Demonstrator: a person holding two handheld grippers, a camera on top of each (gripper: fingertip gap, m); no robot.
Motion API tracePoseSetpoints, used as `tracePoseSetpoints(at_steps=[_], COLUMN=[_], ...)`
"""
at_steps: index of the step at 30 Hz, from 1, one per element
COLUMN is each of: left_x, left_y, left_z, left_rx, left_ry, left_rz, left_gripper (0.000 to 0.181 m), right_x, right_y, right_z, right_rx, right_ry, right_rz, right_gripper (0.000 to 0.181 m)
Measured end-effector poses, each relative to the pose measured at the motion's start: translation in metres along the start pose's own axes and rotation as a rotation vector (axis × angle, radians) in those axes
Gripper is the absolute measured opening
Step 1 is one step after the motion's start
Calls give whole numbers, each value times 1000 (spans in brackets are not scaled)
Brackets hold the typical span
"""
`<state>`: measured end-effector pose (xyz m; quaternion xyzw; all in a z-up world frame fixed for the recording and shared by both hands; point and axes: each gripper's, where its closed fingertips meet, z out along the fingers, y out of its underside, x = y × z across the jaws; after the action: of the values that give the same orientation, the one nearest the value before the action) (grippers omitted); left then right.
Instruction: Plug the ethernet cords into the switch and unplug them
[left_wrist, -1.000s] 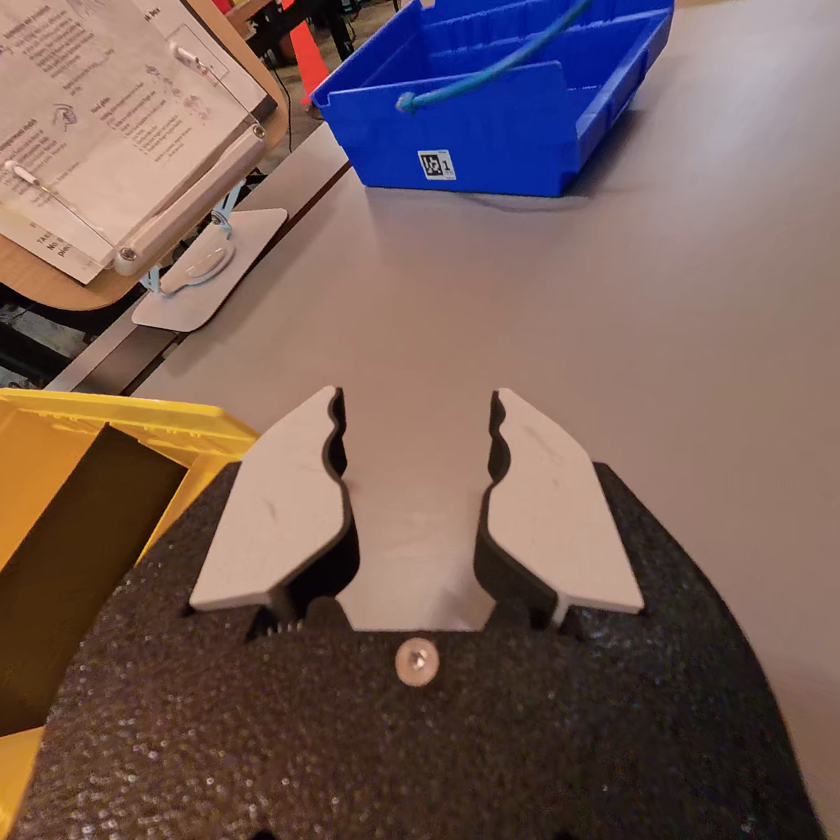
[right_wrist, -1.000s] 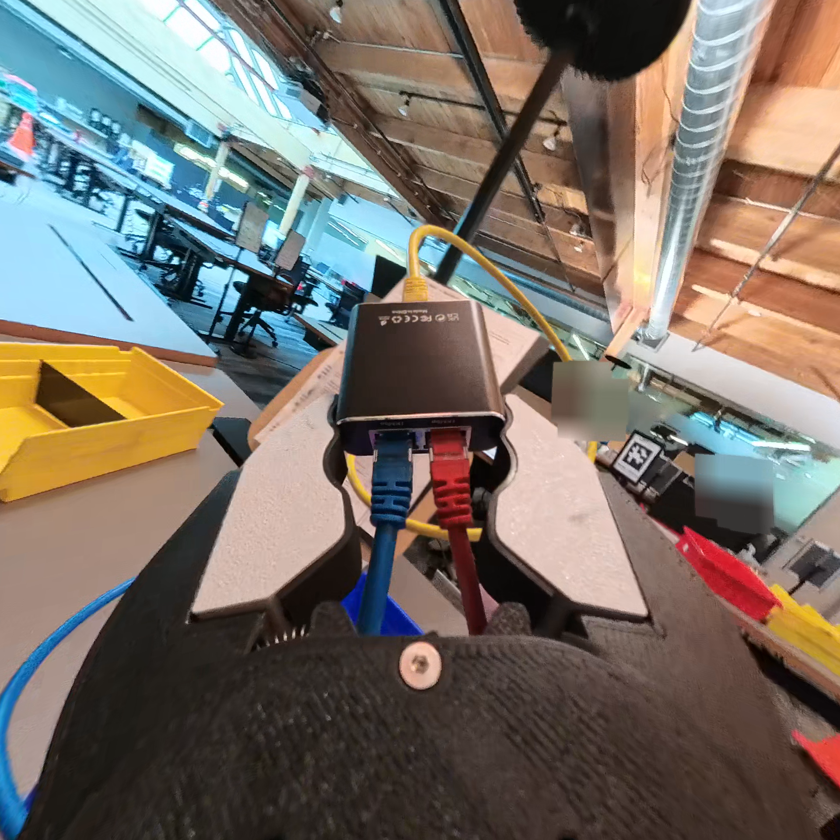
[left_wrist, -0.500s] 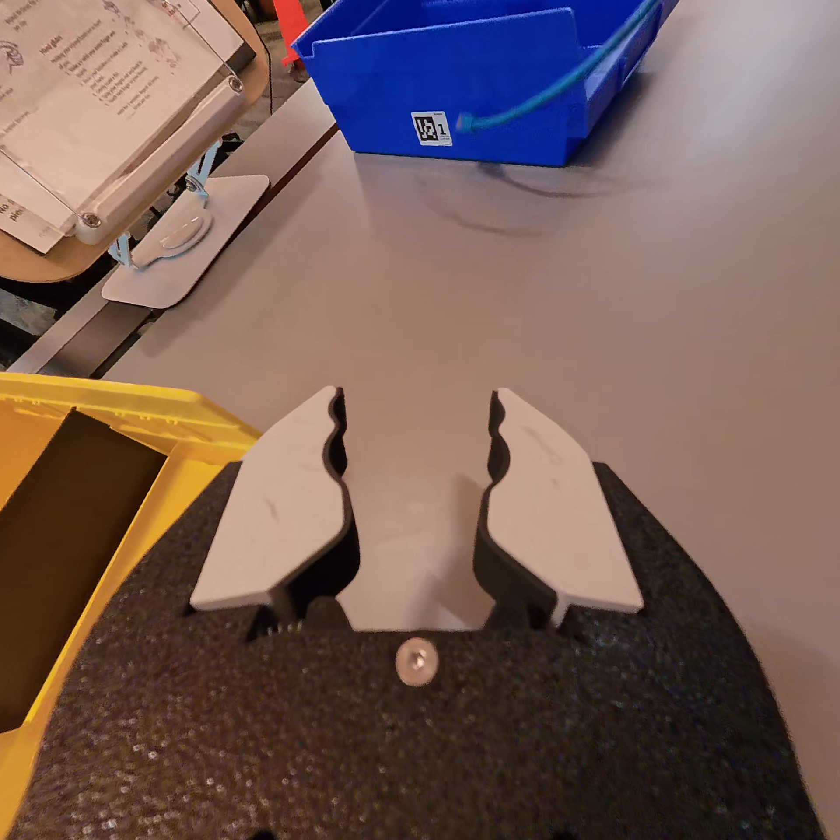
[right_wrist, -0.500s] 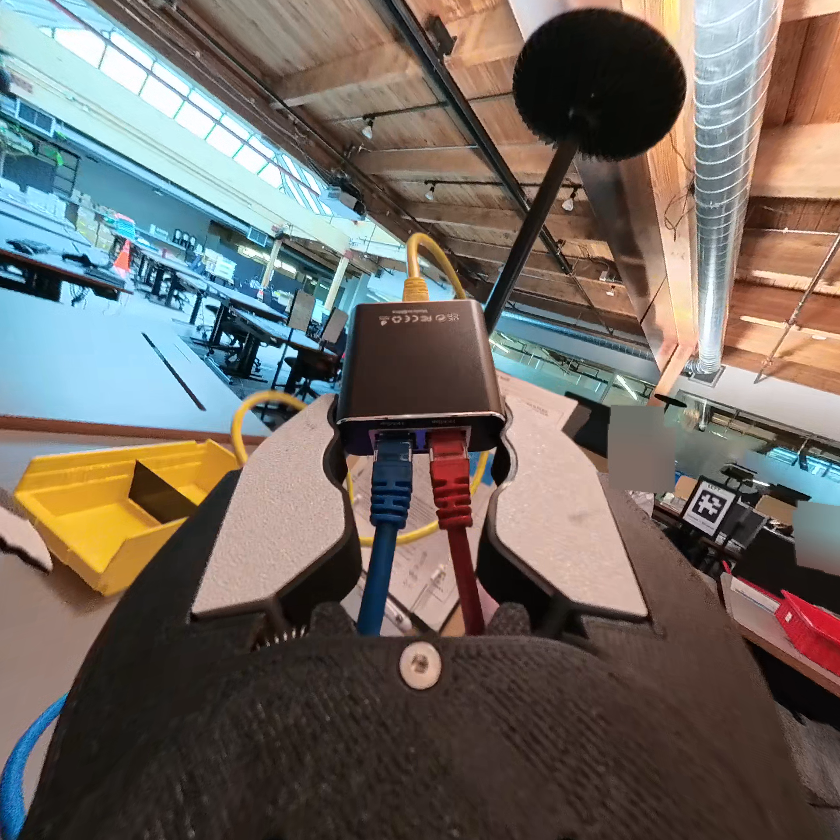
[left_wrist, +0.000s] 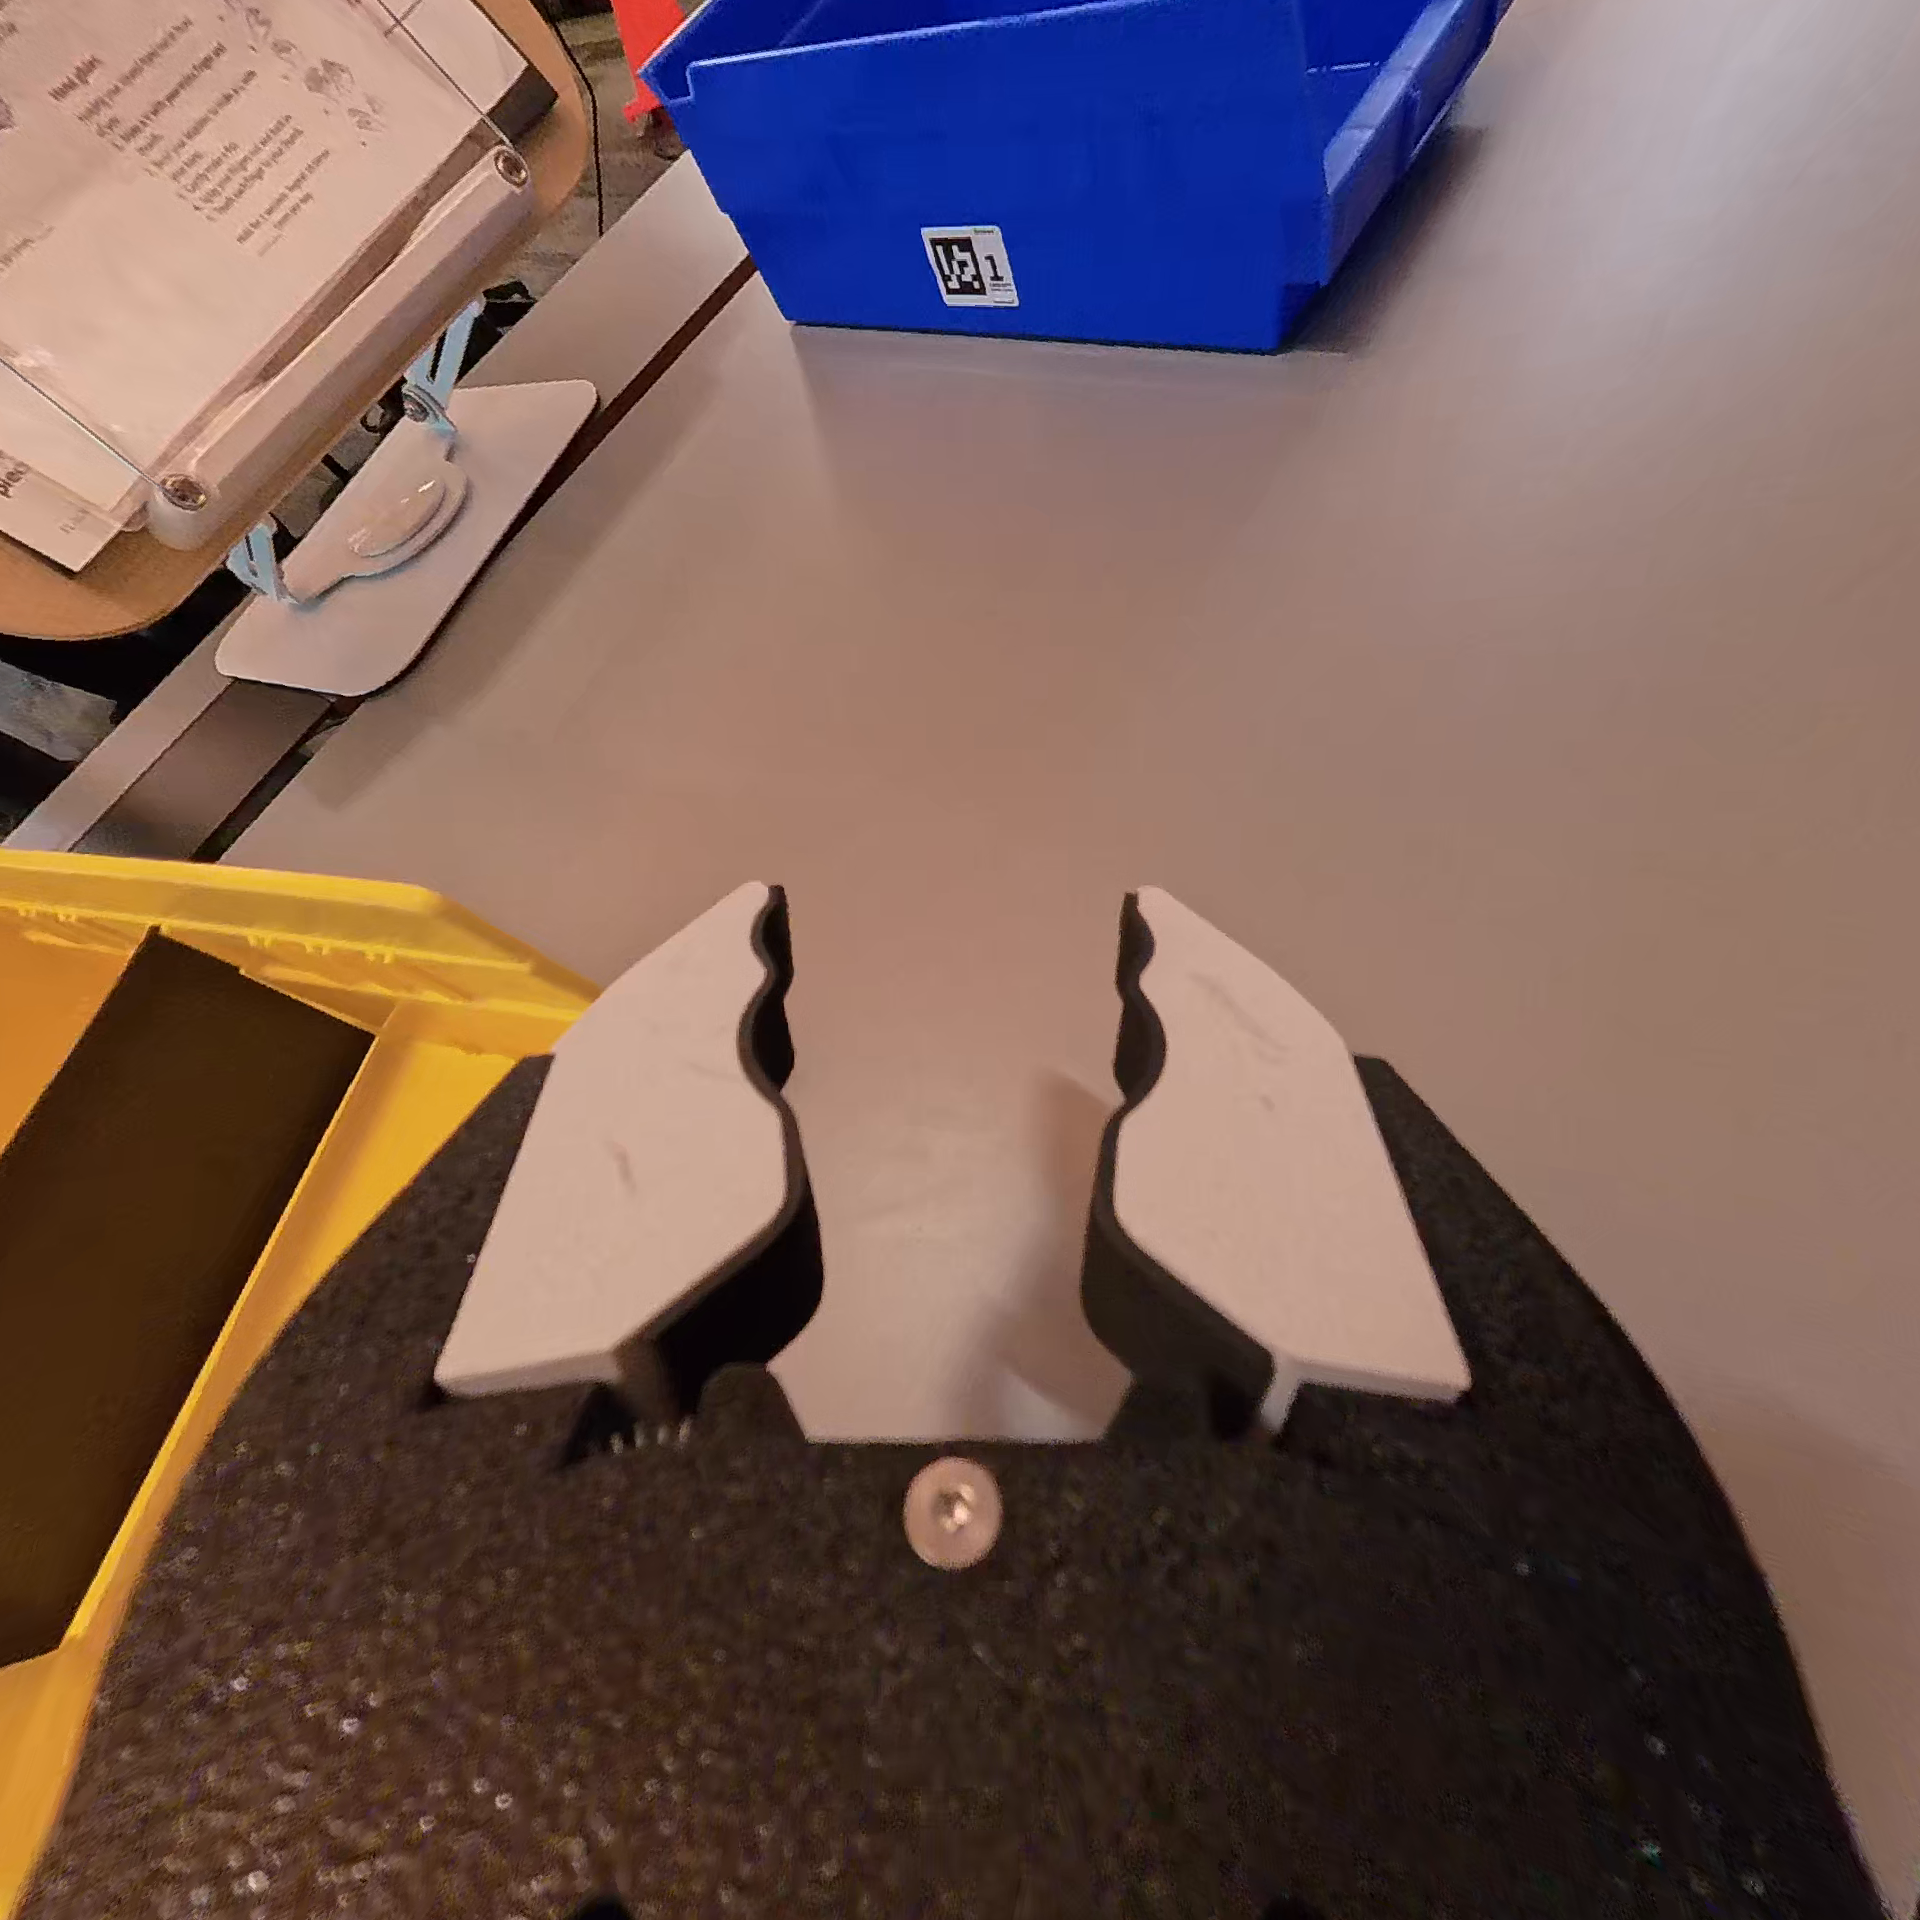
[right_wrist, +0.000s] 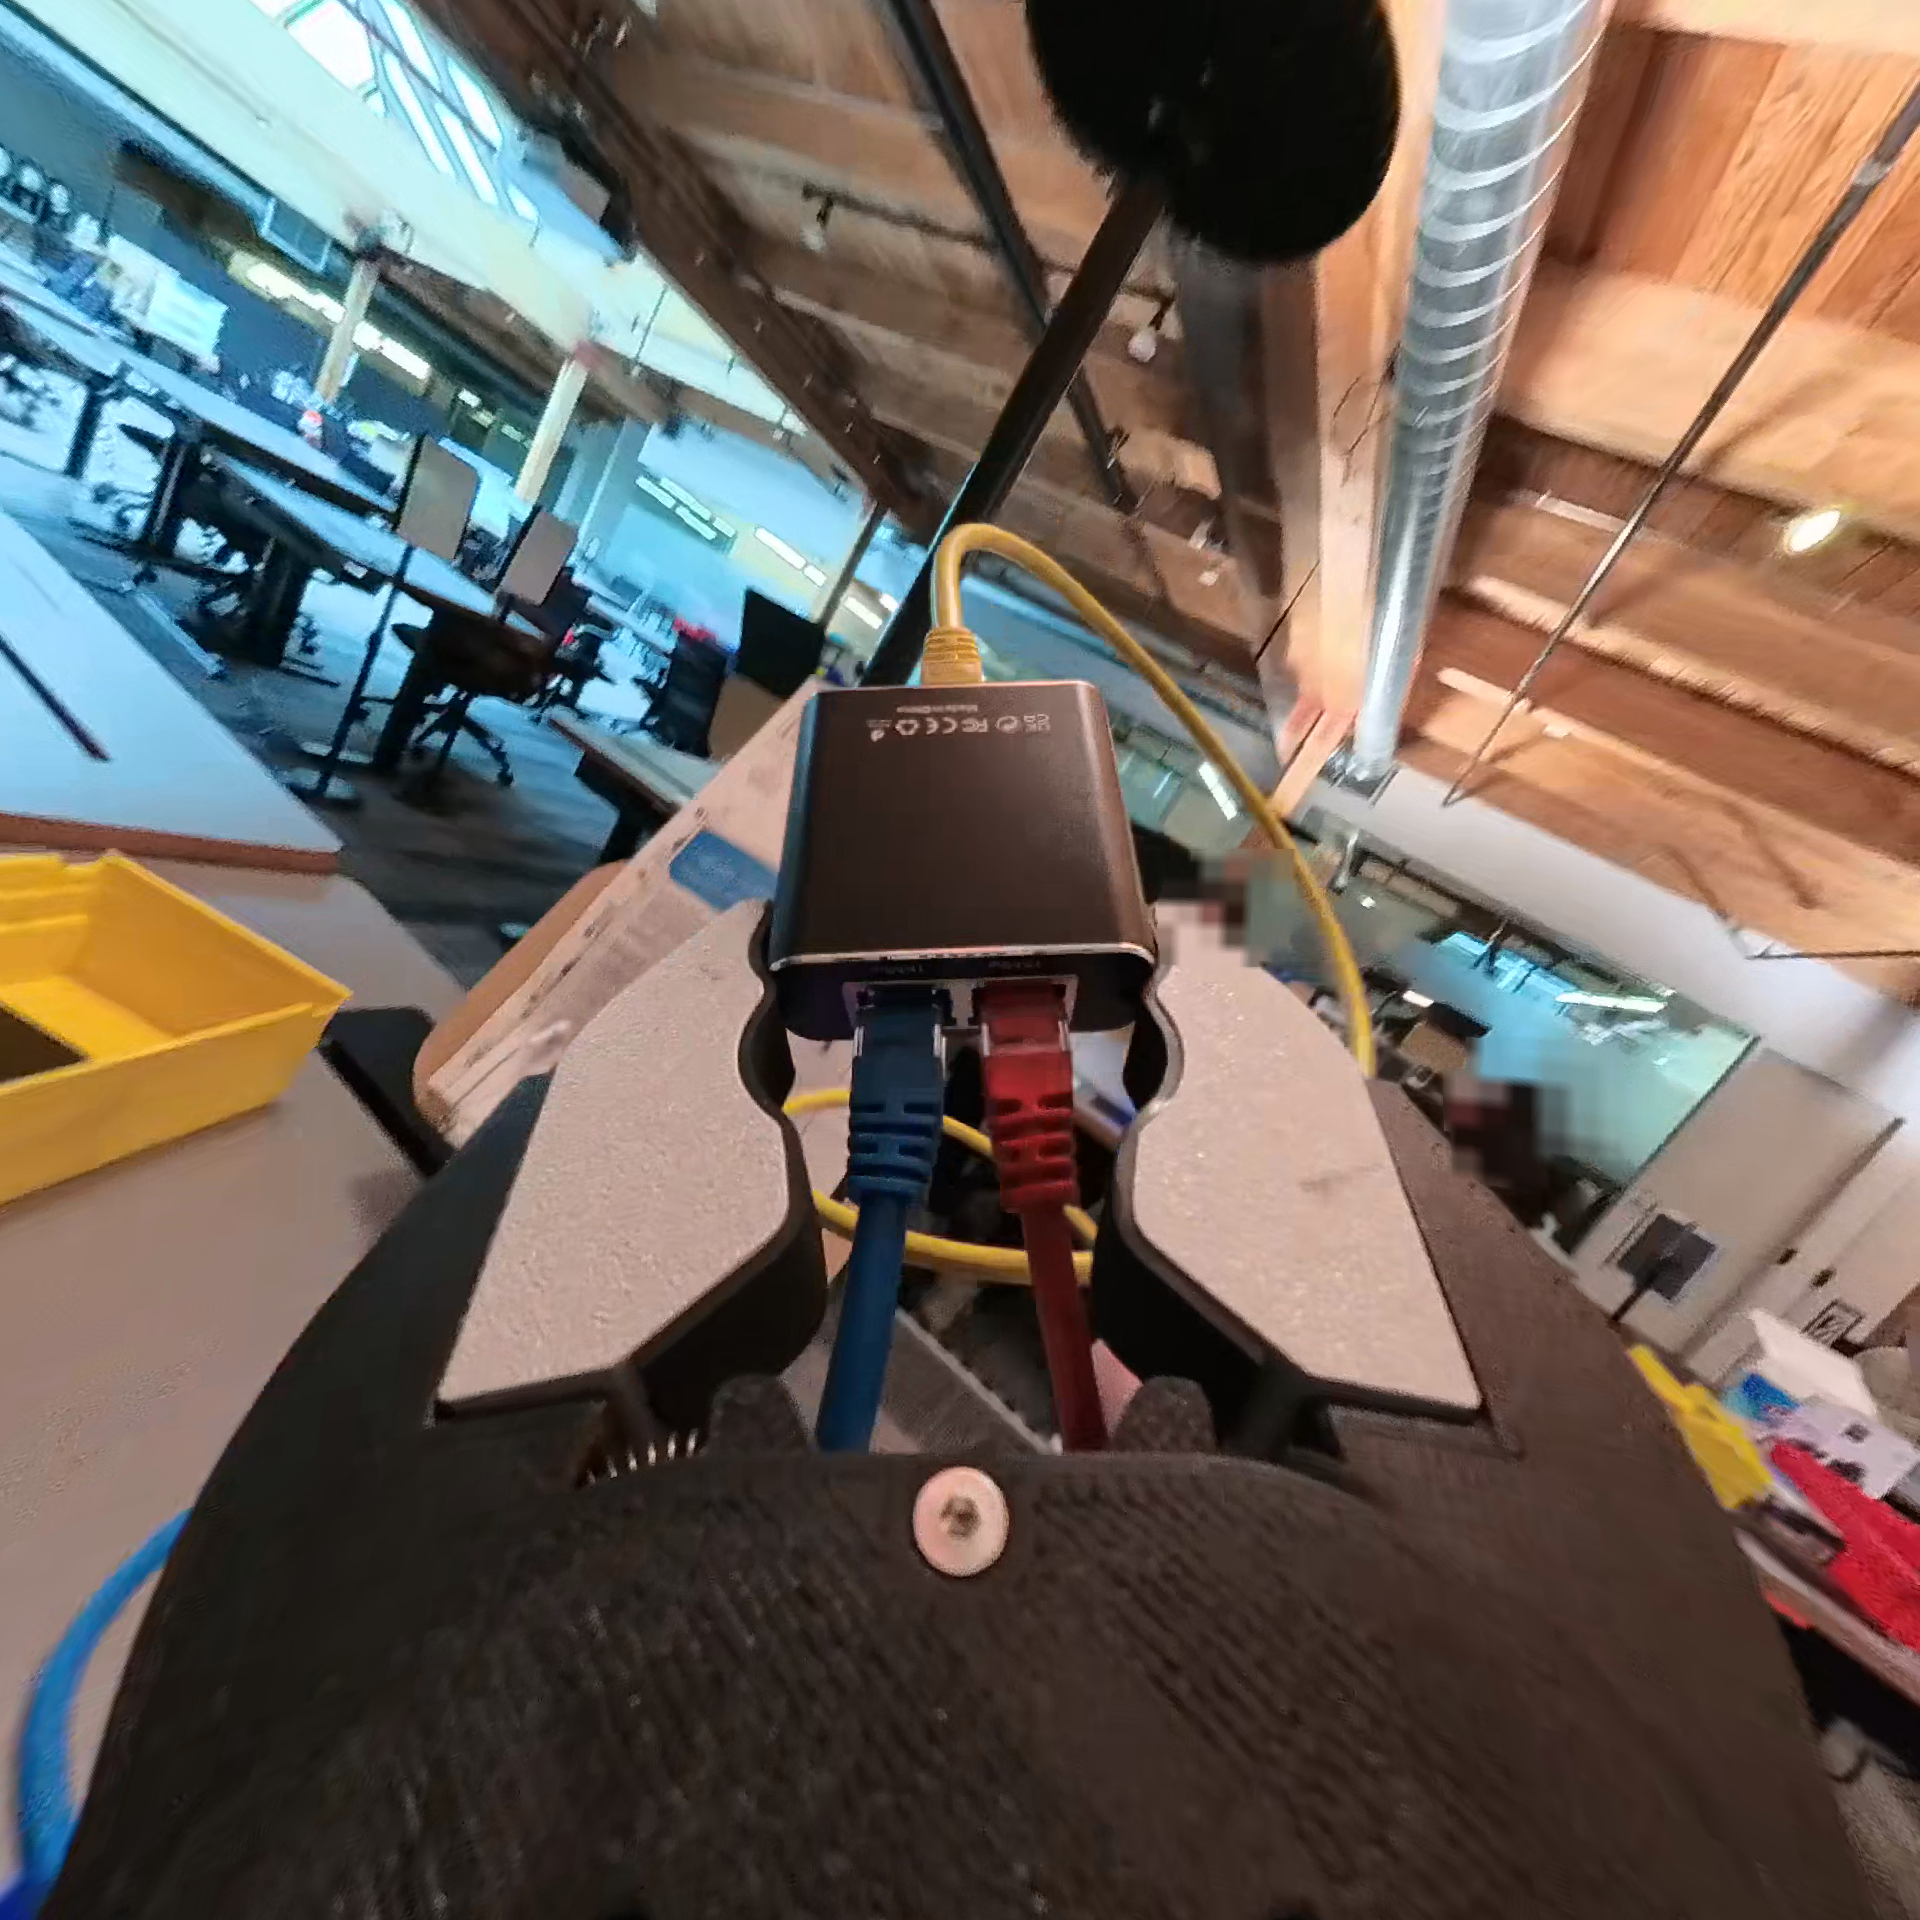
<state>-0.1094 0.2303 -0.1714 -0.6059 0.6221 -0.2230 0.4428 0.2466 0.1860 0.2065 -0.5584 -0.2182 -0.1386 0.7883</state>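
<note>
Right wrist view shows the right gripper (right_wrist: 961, 997) closed on a small black switch (right_wrist: 956, 831), pinching it by its two sides and holding it up in the air, well above the table (right_wrist: 156, 1299). Nearest to the camera, a blue cord (right_wrist: 883, 1195) and a red cord (right_wrist: 1039, 1174) run up between the fingers, and each plug sits in one of the two ports on the near face of the switch. On the far face, a yellow cord (right_wrist: 1247, 821) is plugged in too; it loops to the right and passes back behind the blue and red cords. Farther left, a yellow bin (right_wrist: 156, 1049) stands on the table.

Left wrist view shows the left gripper (left_wrist: 951, 987) with its fingers spread apart and nothing between them. It hovers over the bare grey table (left_wrist: 1351, 779), with the yellow bin (left_wrist: 260, 935) just beside it on the left. Farther away stands a blue bin (left_wrist: 1039, 156), and at far left a paper stand (left_wrist: 260, 208) with a printed sheet.

I judge that the plugging half of the task is complete, because all three cords that show are seated. The unplugging half is still left. The free left gripper probably must come to the switch and pull each plug out while the right one holds the switch steady. Whether the plug clips need pressing I cannot tell.
</note>
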Motion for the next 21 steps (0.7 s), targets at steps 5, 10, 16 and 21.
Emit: tracePoseSetpoints(at_steps=[5, 10, 16, 21], left_x=[4, 7, 12, 12], left_y=[1, 4, 8, 16], left_z=[5, 9, 13, 14], left_rx=[-10, -21, -41, -69], left_ry=[14, 26, 40, 42], left_rz=[5, 3, 10, 15], left_gripper=[59, 59, 59, 59], right_x=[-35, -70, -70, -42], right_y=[78, 148, 210, 226], right_z=[9, 14, 11, -5], right_rx=[-130, -248, -380, -323], right_ry=[-123, -193, -50, 97], right_rz=[30, 68, 56, 197], right_gripper=[62, 62, 63, 62])
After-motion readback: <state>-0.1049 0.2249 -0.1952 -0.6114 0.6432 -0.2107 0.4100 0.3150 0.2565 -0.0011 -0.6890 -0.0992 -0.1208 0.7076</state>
